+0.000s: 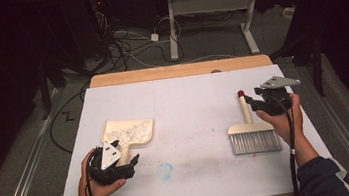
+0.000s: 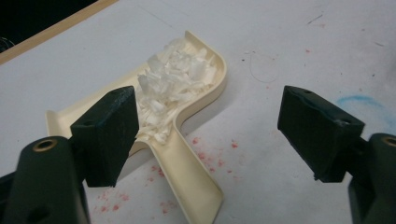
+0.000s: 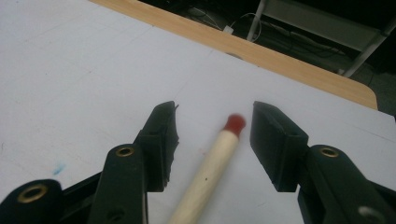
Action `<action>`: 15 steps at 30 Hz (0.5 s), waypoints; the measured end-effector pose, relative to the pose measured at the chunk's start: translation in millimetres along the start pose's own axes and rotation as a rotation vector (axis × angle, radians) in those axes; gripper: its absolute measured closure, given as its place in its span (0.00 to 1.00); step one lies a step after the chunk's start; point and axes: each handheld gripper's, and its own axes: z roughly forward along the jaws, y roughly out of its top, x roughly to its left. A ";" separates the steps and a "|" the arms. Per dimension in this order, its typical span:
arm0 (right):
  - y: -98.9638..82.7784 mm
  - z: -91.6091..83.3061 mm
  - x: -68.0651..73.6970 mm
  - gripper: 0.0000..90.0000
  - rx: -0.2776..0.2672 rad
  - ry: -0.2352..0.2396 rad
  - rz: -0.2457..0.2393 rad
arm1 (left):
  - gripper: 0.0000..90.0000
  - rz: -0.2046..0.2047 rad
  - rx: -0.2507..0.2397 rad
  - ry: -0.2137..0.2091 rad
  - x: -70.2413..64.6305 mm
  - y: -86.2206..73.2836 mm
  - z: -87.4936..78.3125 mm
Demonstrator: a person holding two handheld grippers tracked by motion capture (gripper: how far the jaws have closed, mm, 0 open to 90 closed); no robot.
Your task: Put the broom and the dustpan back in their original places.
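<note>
A cream dustpan (image 1: 136, 128) (image 2: 201, 100) lies on the left of the white table (image 1: 188, 101), holding a heap of white flakes (image 2: 175, 79). Its handle (image 2: 187, 182) points toward my left gripper (image 1: 131, 162) (image 2: 210, 130), which stands open: the handle passes close by one jaw and the pads are off it. On the right lies a hand brush (image 1: 254, 138) with grey bristles and a pale wooden handle (image 3: 205, 177) ending in a red tip (image 3: 234, 122). My right gripper (image 1: 252, 100) (image 3: 214, 111) is open, with a jaw on either side of that handle and a gap at each.
A blue scribble (image 1: 165, 170) and faint red specks (image 2: 205, 156) mark the white sheet. The table's wooden far edge (image 1: 179, 70) borders dark floor with cables and a desk frame (image 1: 212, 8). Bare surface lies between dustpan and brush.
</note>
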 end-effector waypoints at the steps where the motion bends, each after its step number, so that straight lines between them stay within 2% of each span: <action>1: -0.1 -0.1 0.2 0.56 -0.011 0.005 0.002 | 0.21 0.002 -0.004 -0.001 -0.8 -0.4 0.4; 5: -1.9 -0.5 -0.1 0.51 -0.047 0.004 0.001 | 0.19 -0.001 0.004 -0.001 -0.9 -1.2 1.9; 8: -5.4 0.8 -1.0 0.43 -0.070 -0.007 0.030 | 0.19 0.013 0.015 0.011 -2.0 -2.3 3.3; 11: -7.9 1.5 -1.3 0.38 -0.085 -0.020 0.041 | 0.18 0.018 -0.003 0.011 -4.1 -2.5 2.6; 13: -8.8 1.2 -0.8 0.33 -0.102 -0.009 0.059 | 0.18 0.016 -0.013 0.014 -5.7 -2.2 1.9; 15: -8.4 0.0 1.2 0.24 -0.114 -0.034 0.067 | 0.18 0.021 -0.017 0.012 -7.3 -2.1 1.8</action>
